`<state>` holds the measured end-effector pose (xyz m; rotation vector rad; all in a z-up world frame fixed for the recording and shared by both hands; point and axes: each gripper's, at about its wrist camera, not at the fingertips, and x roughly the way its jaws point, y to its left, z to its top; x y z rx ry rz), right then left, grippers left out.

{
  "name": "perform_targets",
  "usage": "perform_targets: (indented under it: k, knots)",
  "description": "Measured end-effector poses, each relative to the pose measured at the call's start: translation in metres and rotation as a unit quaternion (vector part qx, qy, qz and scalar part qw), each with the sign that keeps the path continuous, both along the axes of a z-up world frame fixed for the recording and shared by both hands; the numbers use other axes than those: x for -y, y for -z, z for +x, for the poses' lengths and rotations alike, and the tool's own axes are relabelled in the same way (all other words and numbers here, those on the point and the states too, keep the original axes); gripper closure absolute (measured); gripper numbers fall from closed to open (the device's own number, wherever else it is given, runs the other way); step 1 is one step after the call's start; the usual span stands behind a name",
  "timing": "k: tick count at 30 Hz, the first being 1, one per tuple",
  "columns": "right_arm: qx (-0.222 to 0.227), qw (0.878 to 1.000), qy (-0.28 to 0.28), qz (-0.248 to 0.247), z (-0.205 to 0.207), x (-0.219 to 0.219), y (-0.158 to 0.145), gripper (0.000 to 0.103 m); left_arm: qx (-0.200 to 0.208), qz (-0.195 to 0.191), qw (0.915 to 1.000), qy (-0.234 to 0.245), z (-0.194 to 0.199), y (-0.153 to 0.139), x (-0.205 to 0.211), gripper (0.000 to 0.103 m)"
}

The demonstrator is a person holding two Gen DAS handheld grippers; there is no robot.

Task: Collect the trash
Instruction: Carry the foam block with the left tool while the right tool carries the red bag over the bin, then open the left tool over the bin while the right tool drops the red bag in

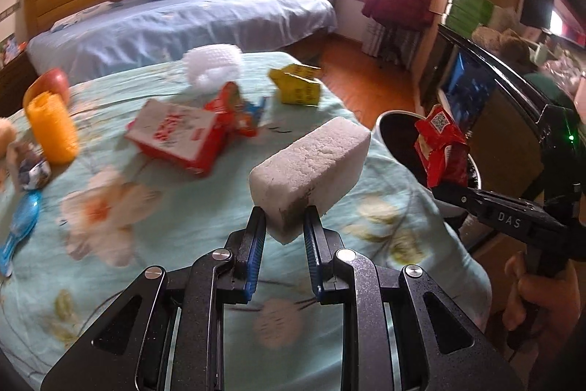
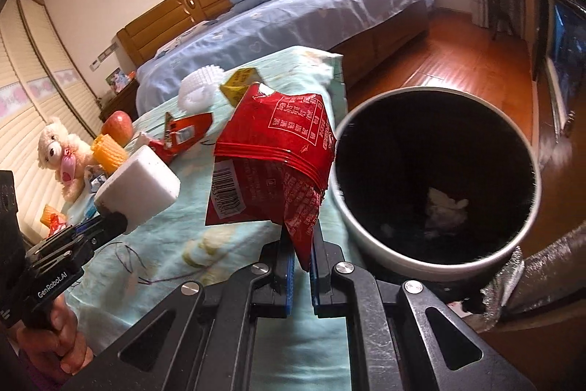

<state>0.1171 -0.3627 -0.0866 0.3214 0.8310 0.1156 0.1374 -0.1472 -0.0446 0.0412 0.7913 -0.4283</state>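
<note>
My left gripper [image 1: 284, 220] is shut on a white foam block [image 1: 311, 167] and holds it above the floral tablecloth [image 1: 183, 244]. The block also shows in the right wrist view [image 2: 141, 184]. My right gripper [image 2: 302, 257] is shut on a red snack wrapper [image 2: 274, 167], held beside the rim of a white trash bin [image 2: 432, 178] with a dark inside and white crumpled paper at its bottom. In the left wrist view the wrapper [image 1: 441, 145] hangs over the bin [image 1: 399, 131].
On the table lie a red and white box [image 1: 179, 138], a red wrapper [image 1: 234, 110], a yellow carton [image 1: 296, 85], a white foam net [image 1: 214, 65], a yellow foam net [image 1: 53, 127], an apple [image 1: 51, 81] and a blue brush [image 1: 22, 229]. A bed [image 1: 183, 21] stands behind.
</note>
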Motion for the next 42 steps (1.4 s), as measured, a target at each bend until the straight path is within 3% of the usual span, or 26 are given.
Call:
perform_targets:
  k: [17, 42]
  knots:
    - [-0.015, 0.998, 0.053, -0.015, -0.008, 0.055, 0.011, 0.097, 0.006, 0.024, 0.9977, 0.064, 0.006, 0.001, 0.078, 0.083]
    - [-0.035, 0.996, 0.074, -0.022, 0.012, 0.098, 0.020, 0.097, -0.009, 0.042, 0.9950, 0.090, 0.028, 0.007, 0.151, 0.083]
